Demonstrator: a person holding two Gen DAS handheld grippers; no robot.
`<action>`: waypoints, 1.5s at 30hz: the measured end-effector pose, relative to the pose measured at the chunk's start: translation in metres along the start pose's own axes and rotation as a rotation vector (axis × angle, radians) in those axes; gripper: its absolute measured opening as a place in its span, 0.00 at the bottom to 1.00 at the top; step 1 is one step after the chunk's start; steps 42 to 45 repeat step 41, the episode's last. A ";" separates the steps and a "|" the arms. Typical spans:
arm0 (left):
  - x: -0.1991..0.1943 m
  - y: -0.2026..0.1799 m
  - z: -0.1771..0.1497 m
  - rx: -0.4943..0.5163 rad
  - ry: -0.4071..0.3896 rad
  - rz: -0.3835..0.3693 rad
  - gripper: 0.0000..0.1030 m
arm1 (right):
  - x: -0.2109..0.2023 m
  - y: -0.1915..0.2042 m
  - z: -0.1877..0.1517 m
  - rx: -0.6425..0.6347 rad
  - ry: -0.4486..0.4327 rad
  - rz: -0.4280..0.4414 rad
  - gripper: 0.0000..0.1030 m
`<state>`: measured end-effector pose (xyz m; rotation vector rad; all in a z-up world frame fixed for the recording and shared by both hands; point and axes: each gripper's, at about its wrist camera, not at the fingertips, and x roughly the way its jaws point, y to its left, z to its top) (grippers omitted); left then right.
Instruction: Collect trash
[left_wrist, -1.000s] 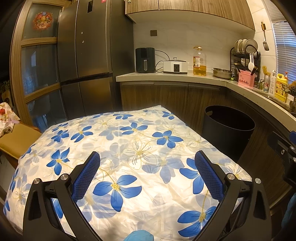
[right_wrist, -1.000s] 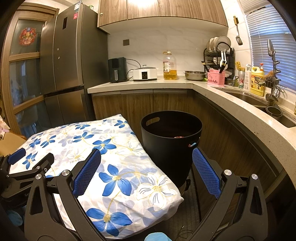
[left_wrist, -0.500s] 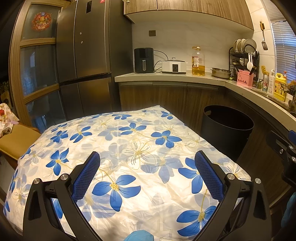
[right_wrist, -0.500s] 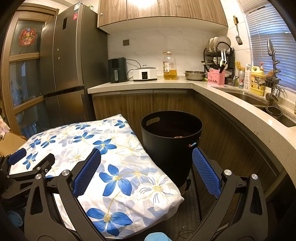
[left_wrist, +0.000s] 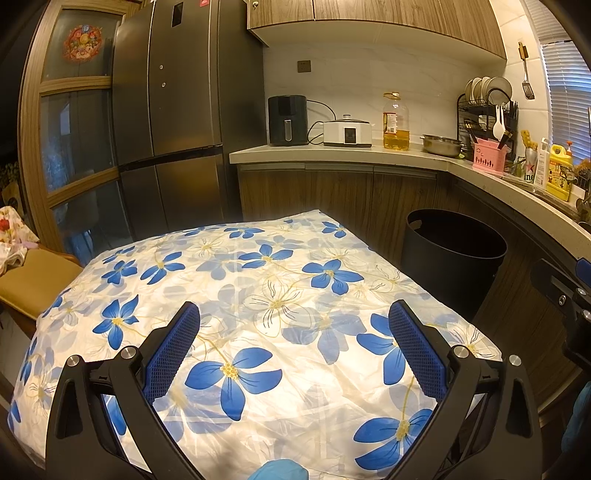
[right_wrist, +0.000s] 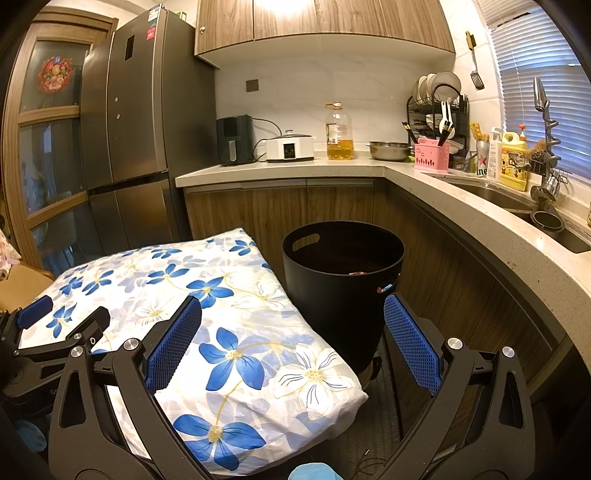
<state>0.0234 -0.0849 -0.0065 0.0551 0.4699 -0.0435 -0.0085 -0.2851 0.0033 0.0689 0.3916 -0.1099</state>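
A black round bin (right_wrist: 341, 291) stands on the floor between the table and the cabinets; something reddish lies inside it (right_wrist: 358, 273). It also shows in the left wrist view (left_wrist: 452, 258). My left gripper (left_wrist: 293, 339) is open and empty above a table under a white cloth with blue flowers (left_wrist: 258, 295). My right gripper (right_wrist: 291, 332) is open and empty, hovering over the table's right corner (right_wrist: 314, 376) and the bin's near side. No loose trash shows on the cloth.
A curved stone counter (right_wrist: 480, 221) with wooden cabinets runs behind and to the right, carrying an air fryer (left_wrist: 287, 120), cooker, oil bottle (right_wrist: 339, 133), steel bowl, dish rack and sink (right_wrist: 517, 201). A tall fridge (left_wrist: 177, 122) stands at left. A chair cushion (left_wrist: 33, 280) sits left of the table.
The left wrist view has shifted very slightly. Both grippers stay open and nearly still.
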 end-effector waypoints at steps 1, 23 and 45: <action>-0.001 0.000 0.000 0.000 0.000 -0.001 0.95 | 0.000 0.000 0.000 0.000 0.000 0.000 0.95; -0.003 0.001 0.000 0.029 -0.016 0.014 0.95 | 0.000 0.000 0.001 0.001 -0.001 0.002 0.95; -0.003 0.006 0.001 0.008 -0.010 0.008 0.95 | 0.001 0.002 0.006 0.003 -0.006 0.002 0.95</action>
